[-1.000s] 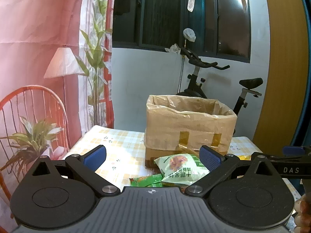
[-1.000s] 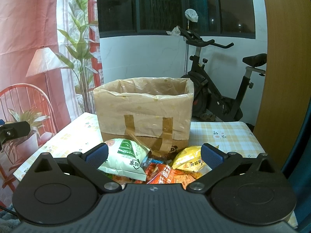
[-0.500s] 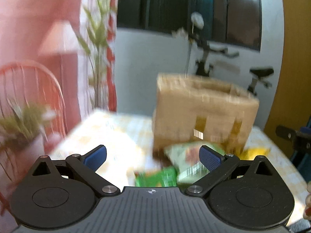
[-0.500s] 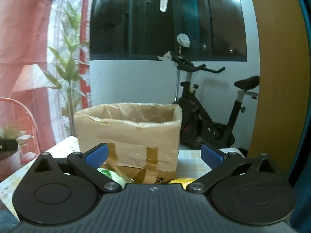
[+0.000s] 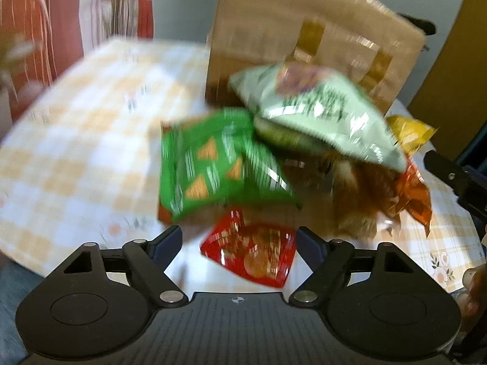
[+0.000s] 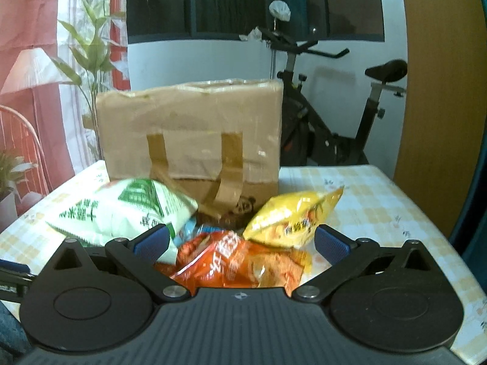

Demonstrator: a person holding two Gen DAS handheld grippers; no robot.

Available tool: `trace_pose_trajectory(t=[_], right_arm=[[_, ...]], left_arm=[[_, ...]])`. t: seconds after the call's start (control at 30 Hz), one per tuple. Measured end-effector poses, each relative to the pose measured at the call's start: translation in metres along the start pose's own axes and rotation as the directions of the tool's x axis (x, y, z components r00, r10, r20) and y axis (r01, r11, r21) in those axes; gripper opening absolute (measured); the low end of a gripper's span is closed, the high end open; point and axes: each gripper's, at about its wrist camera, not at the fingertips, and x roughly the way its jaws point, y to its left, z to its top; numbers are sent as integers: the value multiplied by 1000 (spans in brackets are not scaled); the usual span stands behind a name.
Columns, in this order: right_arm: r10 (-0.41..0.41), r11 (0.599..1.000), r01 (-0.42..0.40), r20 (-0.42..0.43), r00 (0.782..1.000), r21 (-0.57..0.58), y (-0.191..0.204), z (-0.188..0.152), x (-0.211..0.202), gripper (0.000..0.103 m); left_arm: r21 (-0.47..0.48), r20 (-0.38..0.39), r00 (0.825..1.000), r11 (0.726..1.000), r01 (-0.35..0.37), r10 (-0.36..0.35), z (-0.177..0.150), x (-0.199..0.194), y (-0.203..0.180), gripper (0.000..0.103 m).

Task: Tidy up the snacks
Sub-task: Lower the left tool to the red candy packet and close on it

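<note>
A home. Beyond the tongs stand a black exercise bike [image 6: 331, 115], a pink curtain [image 6: 30, 30] and a checked-cloth table [image 6: 380, 200].

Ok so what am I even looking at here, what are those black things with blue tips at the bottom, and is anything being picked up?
These are two hand-held grabbers that a person carries, one per hand, each with a camera looking out along its two blue-padded fingers. The left gripper looks down at a pile of snack bags on a checked tablecloth: a red packet lies between its closing jaws, but the pads are not on it yet. Behind lie a green chip bag and a pale green bag. The right gripper is open and holds nothing; an orange bag and a yellow bag lie ahead. A taped cardboard box stands behind the pile.
</note>
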Motion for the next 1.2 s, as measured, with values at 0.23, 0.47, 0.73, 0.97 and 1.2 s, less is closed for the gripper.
trace_pose_trajectory(t=[0.23,0.47,0.73,0.97,1.2], right_arm=[[5,1000,-4,-17,1000,15,-5,-5,6,103],[12,999,-11,-46,999,31,-8,-11,10,103],[14,999,-12,-59,998,45,-11,-13,13,103],[16,999,-13,-60,998,49,-12,-14,14,103],[22,999,-19,-70,997,47,-10,-16,15,103]], left_arm=[[-85,-122,992,996,16,-26,-1,35,10,82],[-90,-83,996,996,-22,15,9,57,11,82],[-4,-90,992,996,-94,93,13,66,-9,86],[-71,-108,994,997,-43,35,4,53,8,86],[58,-110,991,996,-73,79,-5,58,-16,99]])
